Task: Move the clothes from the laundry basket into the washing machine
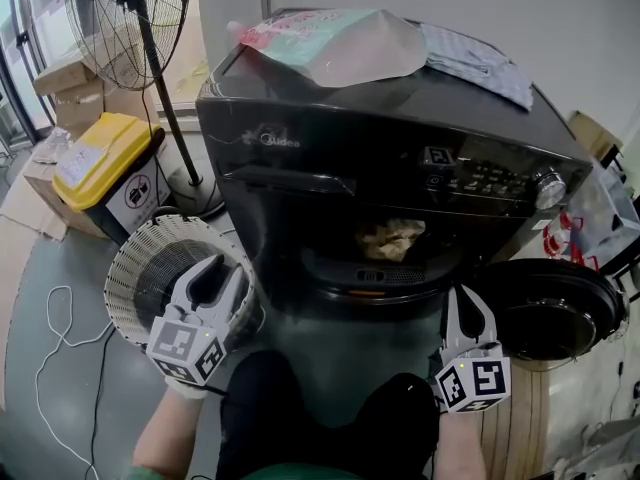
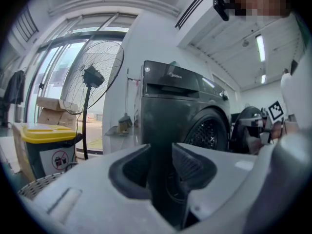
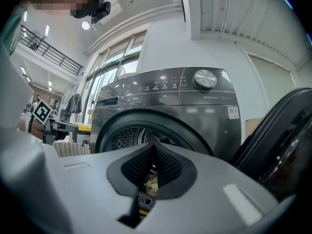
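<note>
- Inside the drum of the black front-loading washing machine (image 1: pixel 330 158), a crumpled beige garment (image 1: pixel 392 238) lies just behind the opening.
- The machine's round door (image 1: pixel 545 313) stands swung open at its right side.
- The white slatted laundry basket (image 1: pixel 135 268) sits on the floor at the machine's left front corner, its interior dark in the head view.
- The left gripper (image 1: pixel 212 273) overlaps the near-right part of the basket in the head view. Its own view shows its jaws (image 2: pixel 161 155) apart with nothing between them, only the machine's dark side beyond the gap.
- The right gripper (image 1: pixel 467 296) is held level in front of the drum opening, just left of the open door. In the right gripper view (image 3: pixel 154 147) the jaw tips meet and grip nothing, and a bit of the beige garment (image 3: pixel 151 182) shows in the drum beyond them.
- On top of the machine lie a pink-and-teal pouch (image 1: pixel 335 43) and, to its right, a grey cloth (image 1: pixel 475 63).
- A silver control knob (image 1: pixel 548 186) sits at the right end of the front panel.
- Left of the machine stand a pedestal fan (image 1: pixel 130 8) and a bin with a yellow lid (image 1: pixel 100 153), with cardboard boxes (image 1: pixel 65 78) behind.
- A white cable (image 1: pixel 60 338) loops across the floor near the basket.
</note>
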Demonstrator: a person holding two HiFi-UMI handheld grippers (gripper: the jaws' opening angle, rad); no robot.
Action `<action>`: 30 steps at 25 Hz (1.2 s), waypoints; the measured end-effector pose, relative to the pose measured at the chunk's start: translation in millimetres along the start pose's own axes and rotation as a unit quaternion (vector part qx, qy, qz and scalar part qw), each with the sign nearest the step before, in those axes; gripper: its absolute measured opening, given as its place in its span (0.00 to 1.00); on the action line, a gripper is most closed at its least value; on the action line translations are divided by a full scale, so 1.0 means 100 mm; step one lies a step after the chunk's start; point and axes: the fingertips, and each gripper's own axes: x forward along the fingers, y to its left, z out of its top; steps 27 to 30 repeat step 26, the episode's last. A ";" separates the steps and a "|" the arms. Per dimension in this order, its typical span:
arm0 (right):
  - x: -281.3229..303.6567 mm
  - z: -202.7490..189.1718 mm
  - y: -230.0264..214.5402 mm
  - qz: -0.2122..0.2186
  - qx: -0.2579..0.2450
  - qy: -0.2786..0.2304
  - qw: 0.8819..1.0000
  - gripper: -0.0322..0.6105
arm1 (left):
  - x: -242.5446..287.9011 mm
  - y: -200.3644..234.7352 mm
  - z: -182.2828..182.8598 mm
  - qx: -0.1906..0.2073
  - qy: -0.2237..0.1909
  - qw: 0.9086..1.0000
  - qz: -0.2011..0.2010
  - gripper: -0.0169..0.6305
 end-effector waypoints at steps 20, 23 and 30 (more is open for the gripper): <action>0.04 -0.02 0.03 0.005 -0.003 -0.004 1.000 0.05 | 0.03 0.03 -0.07 -0.004 0.003 1.000 0.002 0.23; 0.04 -0.02 0.03 0.005 -0.005 -0.004 1.000 0.05 | 0.03 0.03 -0.07 -0.003 0.004 1.000 0.002 0.23; 0.05 -0.02 0.03 0.006 -0.006 -0.004 1.000 0.05 | 0.04 0.02 -0.08 -0.003 0.004 1.000 0.002 0.23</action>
